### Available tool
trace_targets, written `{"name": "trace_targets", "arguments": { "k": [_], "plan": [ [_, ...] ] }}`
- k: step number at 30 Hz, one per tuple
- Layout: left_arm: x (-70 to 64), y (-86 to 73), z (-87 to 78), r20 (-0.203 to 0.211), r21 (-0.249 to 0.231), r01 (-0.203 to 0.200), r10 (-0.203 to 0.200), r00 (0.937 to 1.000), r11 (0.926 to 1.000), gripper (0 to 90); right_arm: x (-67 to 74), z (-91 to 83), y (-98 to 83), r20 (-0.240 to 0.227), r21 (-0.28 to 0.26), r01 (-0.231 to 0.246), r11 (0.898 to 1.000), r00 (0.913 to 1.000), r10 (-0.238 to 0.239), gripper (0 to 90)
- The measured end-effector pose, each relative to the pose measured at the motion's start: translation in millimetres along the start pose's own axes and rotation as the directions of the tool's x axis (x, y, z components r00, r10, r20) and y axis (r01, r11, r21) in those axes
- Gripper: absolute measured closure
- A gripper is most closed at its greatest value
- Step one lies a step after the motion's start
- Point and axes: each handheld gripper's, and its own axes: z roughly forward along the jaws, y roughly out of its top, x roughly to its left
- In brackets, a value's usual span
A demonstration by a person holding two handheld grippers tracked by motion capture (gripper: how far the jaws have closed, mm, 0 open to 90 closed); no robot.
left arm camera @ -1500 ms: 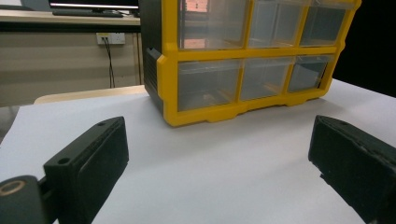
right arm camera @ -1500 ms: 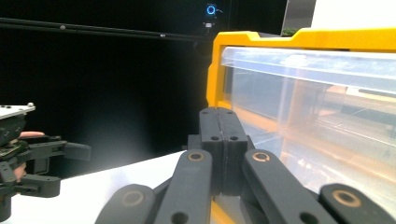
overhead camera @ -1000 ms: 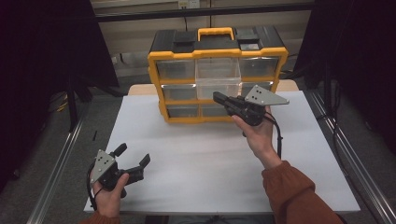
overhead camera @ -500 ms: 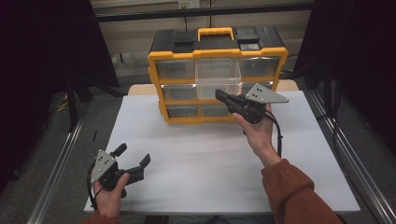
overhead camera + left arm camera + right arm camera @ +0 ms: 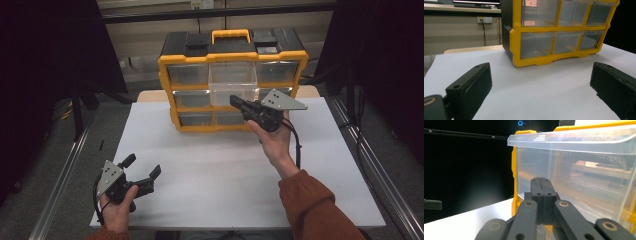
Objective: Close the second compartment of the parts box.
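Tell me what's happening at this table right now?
A person sits at a white table with a gripper in each hand, facing a yellow and black drawer cabinet. The top middle clear drawer is pulled out. The right gripper, jaws shut with nothing between them, has its tips at the front of that drawer. The left gripper is open and low over the near left part of the table, away from the cabinet.
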Motion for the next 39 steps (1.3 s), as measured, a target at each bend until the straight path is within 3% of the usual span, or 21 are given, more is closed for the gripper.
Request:
{"name": "trace_targets", "arguments": {
  "k": [3, 20, 23, 26, 35, 39],
  "plan": [
    [0.2, -0.3, 0.2, 0.017, 0.002, 0.000, 0.000, 0.9999, 1.0000, 4.0, -1.3, 0.5, -0.1, 0.004, -0.001, -0.002, 1.000, 1.0000, 0.002, 90.0],
    [0.4, -0.3, 0.3, 0.012, 0.009, -0.006, 0.006, 0.9999, 0.9999, 4.0, -5.2, 6.5, 1.2, 0.017, -0.009, -0.014, 1.000, 0.9998, 0.014, 90.0],
    [0.3, -0.3, 0.5, 0.011, 0.008, -0.005, 0.005, 0.9999, 0.9999, 4.0, -6.5, 7.0, 1.1, 0.007, -0.020, -0.047, 0.999, 0.9989, 0.047, 90.0],
    [0.6, -0.7, 0.7, 0.012, 0.010, 0.005, -0.005, 0.9999, 0.9999, 4.0, -6.0, 7.6, 1.7, 0.015, -0.017, -0.028, 0.999, 0.9995, 0.028, 90.0],
    [0.2, -0.6, 0.5, 0.008, 0.008, 0.002, -0.002, 1.0000, 1.0000, 3.9, -7.6, 9.7, 2.3, 0.016, -0.017, -0.025, 1.000, 0.9996, 0.025, 90.0],
    [0.3, -0.5, 0.5, 0.010, 0.018, -0.010, 0.010, 0.9999, 0.9998, 4.0, -11.6, 9.9, 2.1, 0.037, -0.029, -0.038, 0.999, 0.9986, 0.039, 90.0]
  ]
}}
